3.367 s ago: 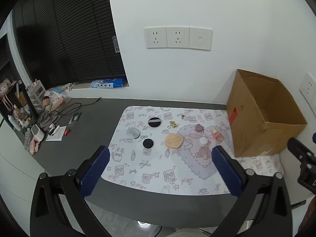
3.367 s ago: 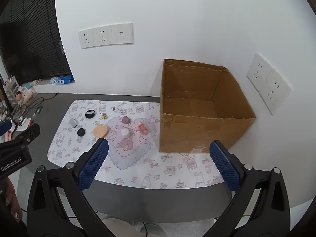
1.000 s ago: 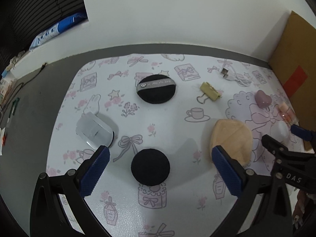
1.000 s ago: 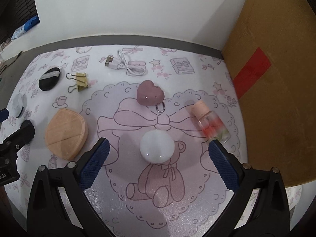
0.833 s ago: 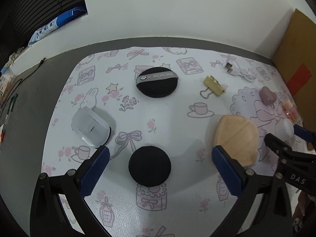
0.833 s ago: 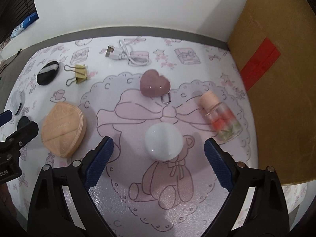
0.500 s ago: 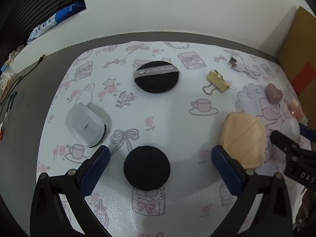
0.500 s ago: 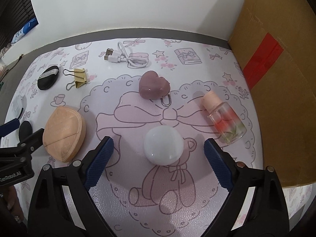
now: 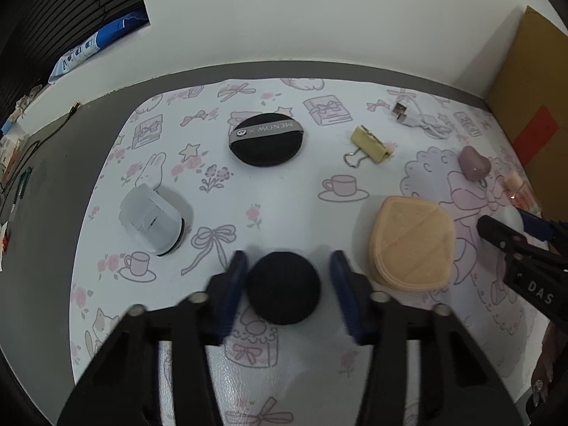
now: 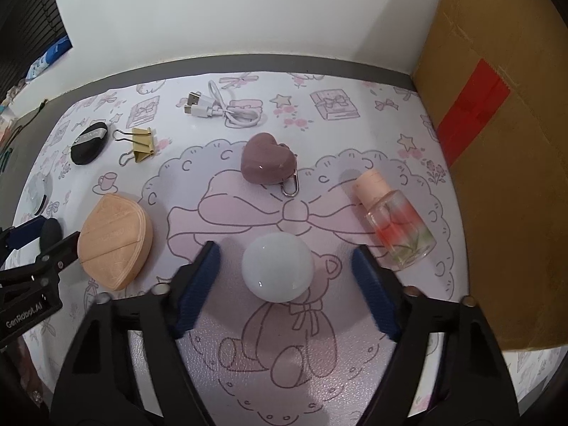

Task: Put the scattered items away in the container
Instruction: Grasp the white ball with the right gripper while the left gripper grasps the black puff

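My left gripper (image 9: 287, 284) has its blue fingers close on both sides of a plain black round puff (image 9: 283, 287) on the patterned mat; small gaps still show. My right gripper (image 10: 284, 277) is open around a white ball (image 10: 277, 271), its fingers clear of it on both sides. The cardboard box (image 10: 504, 135) stands at the right. On the mat lie a peach puff (image 10: 113, 241), a mauve heart (image 10: 268, 163), a small perfume bottle (image 10: 396, 223), a yellow binder clip (image 9: 371, 145), a white USB cable (image 10: 222, 108), a black puff with a grey band (image 9: 266, 138) and a clear white case (image 9: 151, 218).
The mat (image 9: 284, 191) covers a grey table against a white wall. A dark window blind and a blue packet (image 9: 96, 44) are at the back left. The right gripper's body shows at the right edge of the left wrist view (image 9: 525, 259).
Both grippers came down from far above the table to the mat. The left fingers have narrowed around the plain black puff. The right fingers have narrowed toward the white ball.
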